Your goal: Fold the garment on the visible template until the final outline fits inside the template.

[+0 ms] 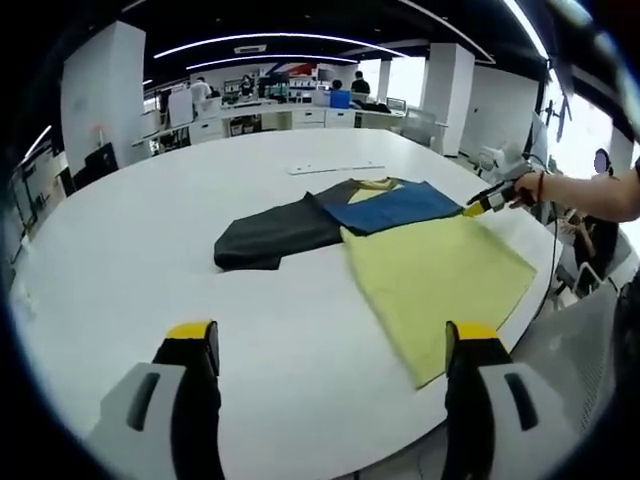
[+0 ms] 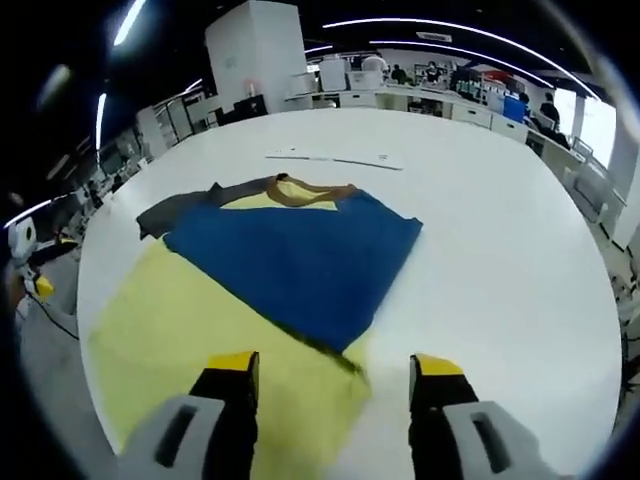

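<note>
Over the garment (image 2: 290,260), the right gripper's (image 2: 335,375) jaws gape, empty.

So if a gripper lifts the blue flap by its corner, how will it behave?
Probably floppy: the blue flap lies flat and conforms to the yellow sheet under it. Likely light, since it looks thin at the folded edge. It may slide on the smooth white table and drag the dark sleeve along.

An open-plan office or lab: a large white desk (image 1: 150,260), rows of workstations (image 1: 290,115) behind, white pillars (image 1: 445,85), ceiling light strips (image 1: 250,45).
</note>
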